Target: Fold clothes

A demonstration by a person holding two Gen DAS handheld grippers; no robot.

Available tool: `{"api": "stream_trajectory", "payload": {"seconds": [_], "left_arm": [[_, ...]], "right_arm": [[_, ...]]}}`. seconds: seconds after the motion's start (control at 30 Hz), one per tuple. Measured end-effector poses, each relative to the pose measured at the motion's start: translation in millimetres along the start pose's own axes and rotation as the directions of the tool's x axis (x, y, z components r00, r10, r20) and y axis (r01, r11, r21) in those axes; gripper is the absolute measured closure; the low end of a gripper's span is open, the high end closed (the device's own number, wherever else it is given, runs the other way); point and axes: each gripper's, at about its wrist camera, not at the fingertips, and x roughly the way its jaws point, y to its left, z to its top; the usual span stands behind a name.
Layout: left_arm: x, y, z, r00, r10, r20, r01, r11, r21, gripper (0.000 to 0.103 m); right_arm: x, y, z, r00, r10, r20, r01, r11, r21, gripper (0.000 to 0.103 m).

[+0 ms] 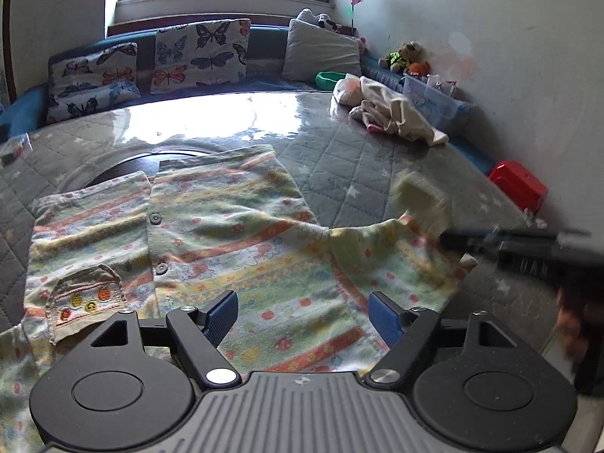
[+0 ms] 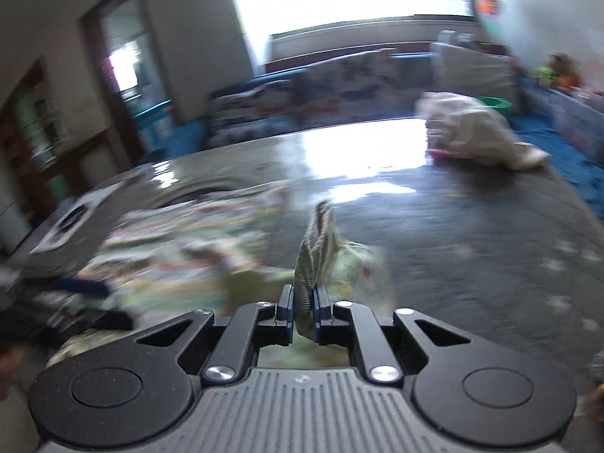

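Close in front of me, my left gripper had its jaws wide apart with nothing between them, hanging just over the soft striped baby shirt with little red dots and buttons. The shirt lay mostly flat on the grey quilted worktop. My right gripper had its jaws squeezed nearly together on the shirt's sleeve end, lifting that bit off the worktop. I judged the cloth light, floppy and easy to bunch, so it would sag wherever I let go. The best spots to pinch looked like the cuffs, hem and shoulder edges. Farther back sat a crumpled cream pile of clothes, well apart.
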Motion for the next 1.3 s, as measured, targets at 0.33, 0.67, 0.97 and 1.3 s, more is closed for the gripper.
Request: {"api": "stream_trajectory", "payload": {"seconds": [0.33, 0.67, 0.97, 1.3], "left_arm": [[19, 23, 8, 0.991, -0.129, -0.025, 0.121, 0.973, -0.195, 0.022], [30, 37, 1, 0.98, -0.194, -0.053, 0.174, 0.951, -0.256, 0.077], [8, 44, 18, 0.991, -0.13, 0.019, 0.131, 0.969, -0.208, 0.094], [-28, 41, 54, 0.986, -0.119, 0.115, 0.136, 0.979, -0.153, 0.094]], "right_arm": [[20, 55, -16, 0.991, 0.123, -0.06, -0.129, 0.987, -0.096, 0.094], [8, 90, -20, 0.982, 0.191, -0.004, -0.189, 0.97, -0.155, 0.095], [-8, 102, -23, 0.987, 0.158, 0.036, -0.145, 0.96, -0.239, 0.052], [11, 88, -41, 0.997, -0.08, 0.012, 0.08, 0.955, -0.286, 0.032]]}}
